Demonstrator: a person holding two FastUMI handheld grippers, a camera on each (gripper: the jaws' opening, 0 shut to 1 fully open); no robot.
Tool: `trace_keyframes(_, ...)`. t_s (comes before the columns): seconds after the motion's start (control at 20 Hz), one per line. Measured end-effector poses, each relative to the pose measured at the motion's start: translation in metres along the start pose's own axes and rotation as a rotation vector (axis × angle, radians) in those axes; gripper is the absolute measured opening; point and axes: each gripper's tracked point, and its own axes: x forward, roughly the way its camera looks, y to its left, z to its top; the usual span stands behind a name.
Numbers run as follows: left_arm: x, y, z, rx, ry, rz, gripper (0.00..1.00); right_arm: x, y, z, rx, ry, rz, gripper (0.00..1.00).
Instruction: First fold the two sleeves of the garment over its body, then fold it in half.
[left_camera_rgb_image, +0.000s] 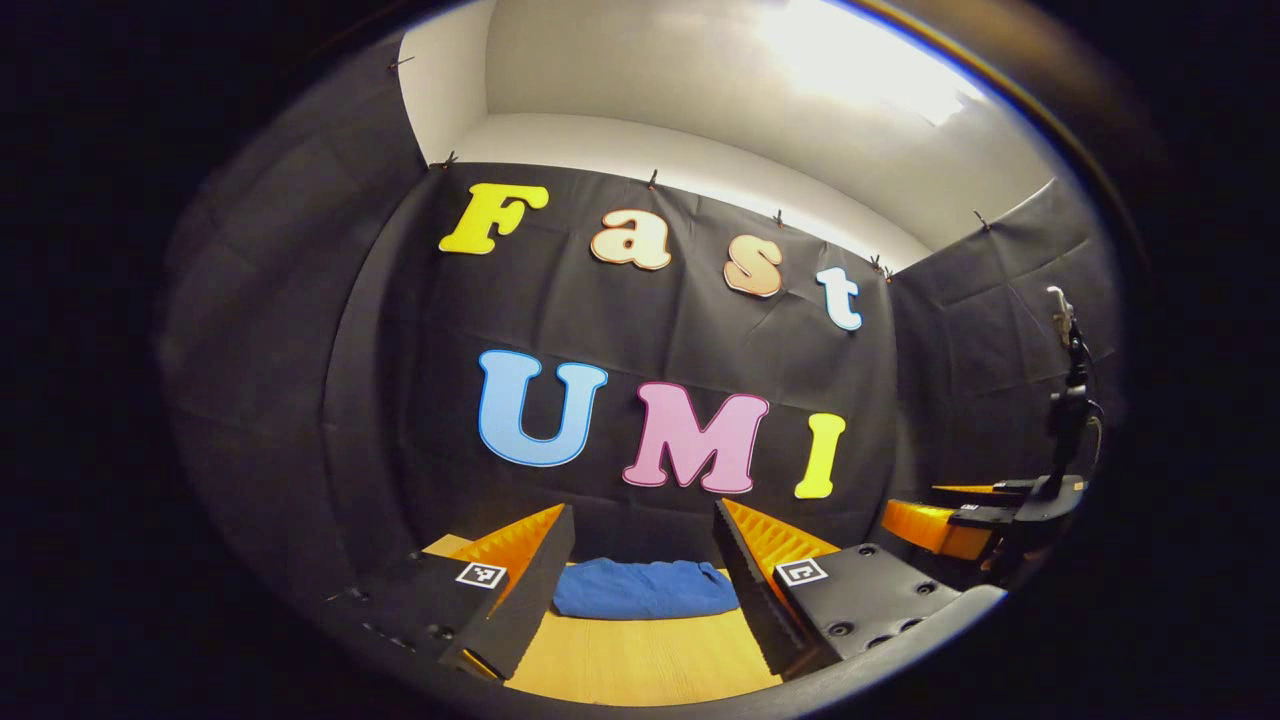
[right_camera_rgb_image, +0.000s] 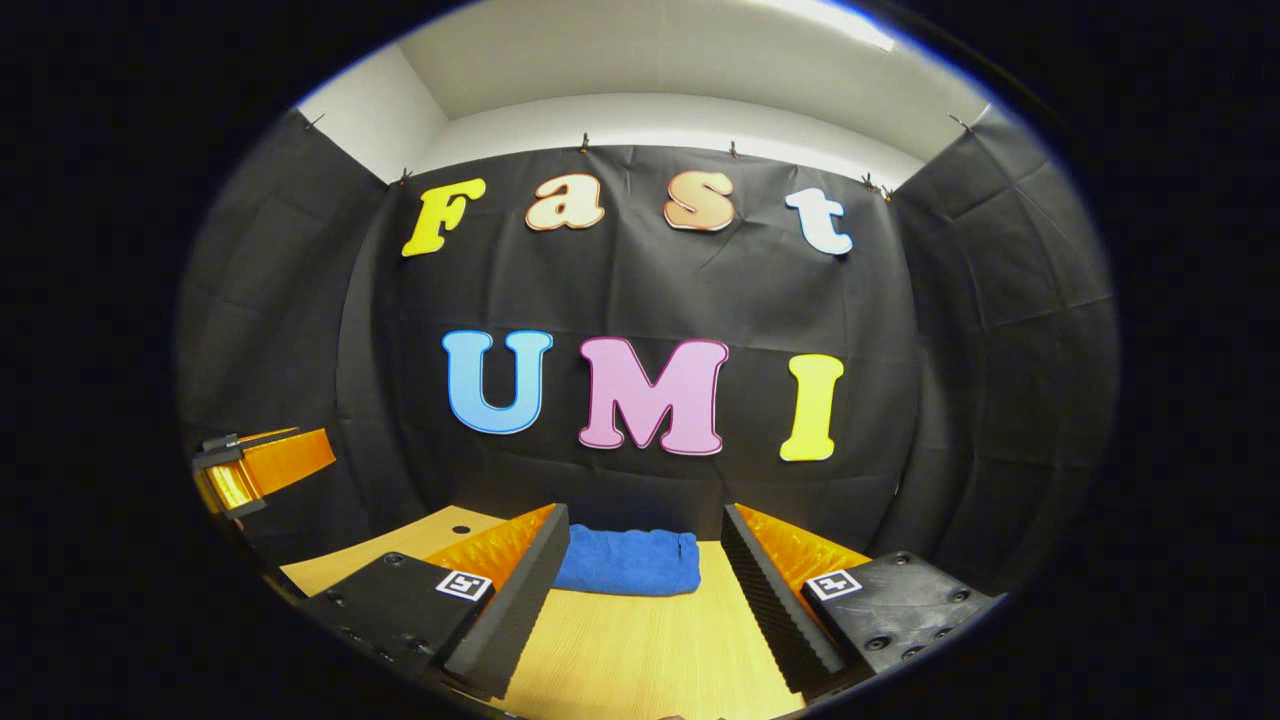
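The blue garment (left_camera_rgb_image: 645, 588) is seen bunched on the desk (left_camera_rgb_image: 640, 660), straight ahead of both grippers, its long axis crosswise. The jaws of the left gripper (left_camera_rgb_image: 640, 580) and right gripper (right_camera_rgb_image: 640, 570) are spread, nothing held.

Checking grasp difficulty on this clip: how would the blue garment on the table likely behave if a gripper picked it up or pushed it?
The blue garment looks soft and bunched, so it would probably sag and unfold when lifted. Pushed across the smooth wooden table, it would likely crumple or slide rather than roll. It seems light for its size.
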Motion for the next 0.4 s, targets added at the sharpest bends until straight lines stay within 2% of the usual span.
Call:
trace_keyframes(0.05,-0.0001,0.0000,0.0016,0.010,-0.003,0.001,0.80,0.0005,0.0043,0.0041,-0.008,-0.022,0.009,0.95)
trace_keyframes(0.1,0.0003,-0.0003,0.0034,0.024,-0.007,-0.001,0.80,0.0005,0.0049,0.0056,-0.017,-0.037,0.011,0.97)
trace_keyframes(0.4,-0.0014,-0.0069,0.0079,0.080,-0.017,-0.026,0.80,0.0001,0.0044,-0.0027,0.015,-0.036,-0.009,0.96)
